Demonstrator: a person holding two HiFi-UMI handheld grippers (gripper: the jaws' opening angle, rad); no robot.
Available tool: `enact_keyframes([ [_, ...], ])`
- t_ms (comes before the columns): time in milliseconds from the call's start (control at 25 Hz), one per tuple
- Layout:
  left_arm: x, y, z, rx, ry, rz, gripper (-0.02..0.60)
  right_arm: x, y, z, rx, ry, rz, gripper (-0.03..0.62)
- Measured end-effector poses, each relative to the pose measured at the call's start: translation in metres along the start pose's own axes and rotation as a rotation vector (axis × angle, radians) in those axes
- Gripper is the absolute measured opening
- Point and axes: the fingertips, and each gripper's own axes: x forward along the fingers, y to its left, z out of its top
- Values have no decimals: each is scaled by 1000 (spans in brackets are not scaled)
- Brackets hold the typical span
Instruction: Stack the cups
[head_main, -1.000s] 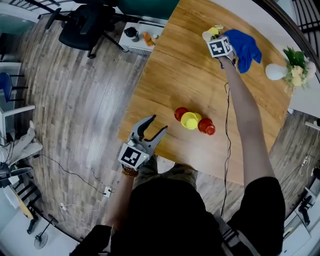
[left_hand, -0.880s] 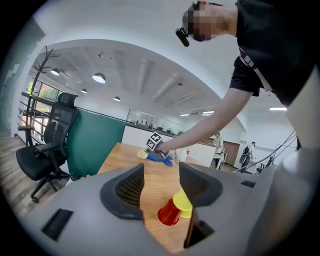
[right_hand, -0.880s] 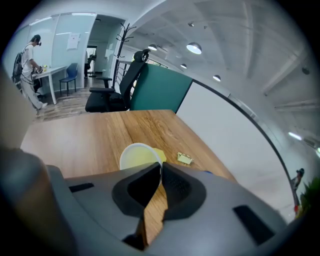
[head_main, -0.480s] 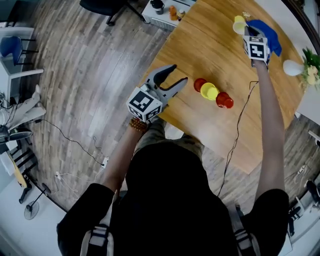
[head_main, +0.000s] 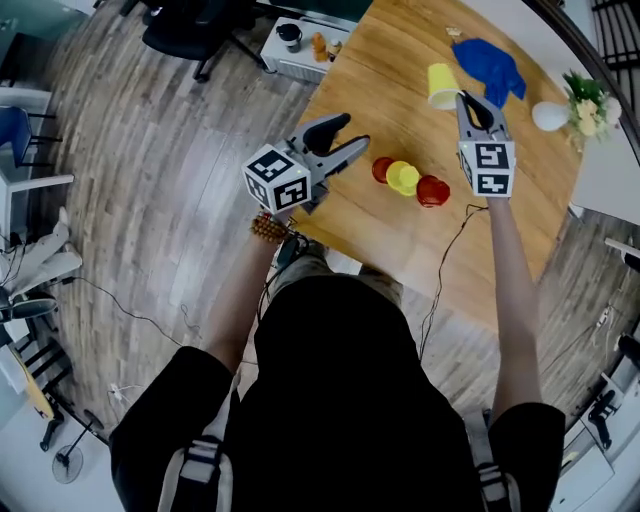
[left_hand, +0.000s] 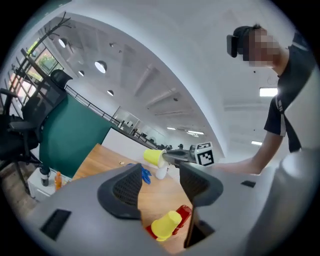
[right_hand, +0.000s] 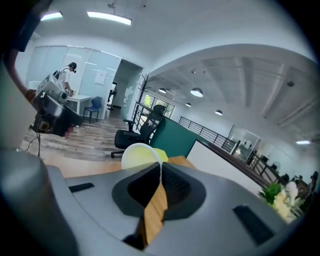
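Note:
My right gripper (head_main: 463, 100) is shut on the rim of a yellow cup (head_main: 442, 84), held off the wooden table (head_main: 372, 90) with its side toward the room. In the right gripper view the cup's thin wall (right_hand: 137, 152) is pinched between the jaws of that gripper (right_hand: 160, 175). A red cup (head_main: 382, 170), a yellow cup (head_main: 403, 178) and another red cup (head_main: 433, 190) lie in a row near the table's front. My left gripper (head_main: 350, 132) hovers open and empty over the table's left edge. From the left gripper (left_hand: 160, 180) I see the held cup (left_hand: 153, 157) and the lying yellow cup (left_hand: 166, 225).
A blue cloth (head_main: 490, 65) lies at the table's far side, with a white vase (head_main: 550, 115) and flowers (head_main: 588, 98) to its right. A small white stand with bottles (head_main: 300, 45) and an office chair (head_main: 190, 25) are on the wooden floor past the table's left corner.
The right gripper closed on the yellow cup beside the blue cloth and carried it back toward the row of cups. The left gripper rose from the table's front corner to the left edge.

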Motion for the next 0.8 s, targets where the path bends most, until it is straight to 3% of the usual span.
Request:
enact_keyframes([
  [160,11,-15,4,-136,-23,-110,244,-50,43,26,-48,-97,9,18],
  [400,16,-26,7,-421,-84,-234,262,-108,106,55,-296,-221,-17,18],
  [640,24,-53,-11,-604,-78,-363,268,-143,137,49,-317,-277,-66,18],
  [800,25,-62,-25,-718,-72,-407,268,-152,154,36,-324,-274,-51,18],
])
